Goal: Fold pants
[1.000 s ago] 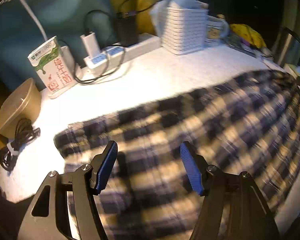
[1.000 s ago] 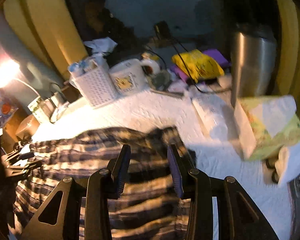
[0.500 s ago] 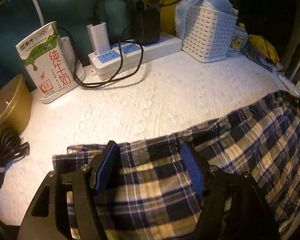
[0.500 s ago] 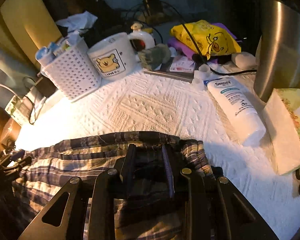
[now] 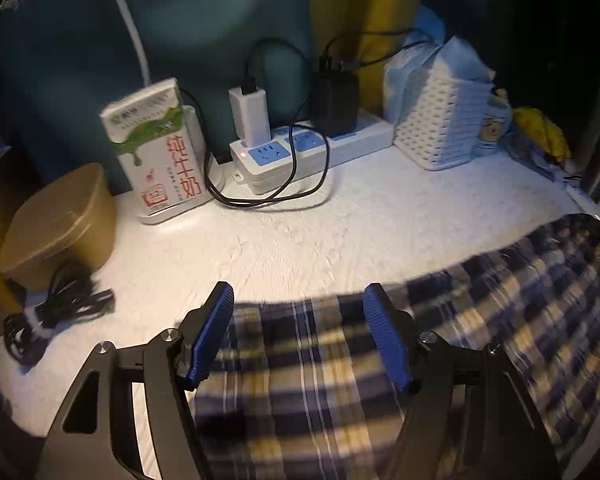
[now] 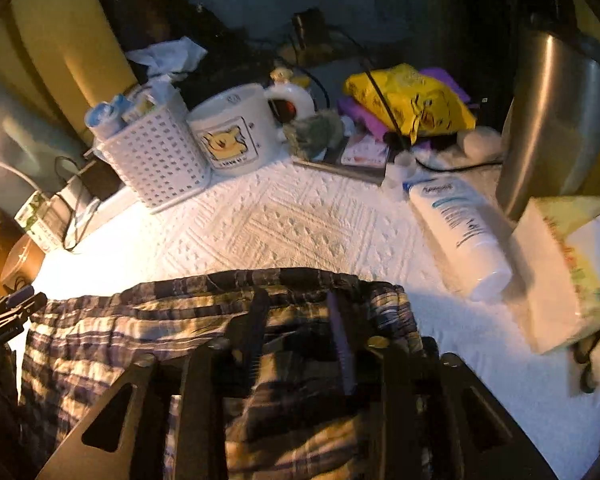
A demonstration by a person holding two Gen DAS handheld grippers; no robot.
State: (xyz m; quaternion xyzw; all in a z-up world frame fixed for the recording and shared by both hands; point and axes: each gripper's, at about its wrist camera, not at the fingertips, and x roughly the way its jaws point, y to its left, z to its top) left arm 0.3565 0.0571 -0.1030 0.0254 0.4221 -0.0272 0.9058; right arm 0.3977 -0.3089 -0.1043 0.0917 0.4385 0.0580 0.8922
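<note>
The blue, black and cream plaid pants (image 5: 480, 320) lie spread on the white textured table cover. My left gripper (image 5: 300, 308) is open, its blue pads either side of the pants' far edge, low over the cloth. In the right wrist view the pants (image 6: 140, 320) lie along the near edge. My right gripper (image 6: 298, 312) is open a moderate gap over the bunched end of the pants; whether it touches the cloth is hard to tell. The left gripper shows at the far left of that view (image 6: 8, 316).
Behind on the left: milk carton (image 5: 156, 152), power strip with chargers (image 5: 300, 152), white basket (image 5: 440, 120), brown box (image 5: 60, 220), coiled cable (image 5: 56, 312). On the right: Pooh mug (image 6: 232, 132), lotion bottle (image 6: 460, 232), steel kettle (image 6: 552, 120), tissue pack (image 6: 572, 264), yellow bag (image 6: 412, 100).
The pants' far edge has drawn back towards me in the left wrist view, which is blurred with motion. My right gripper's jaws have opened a little wider over the bunched end.
</note>
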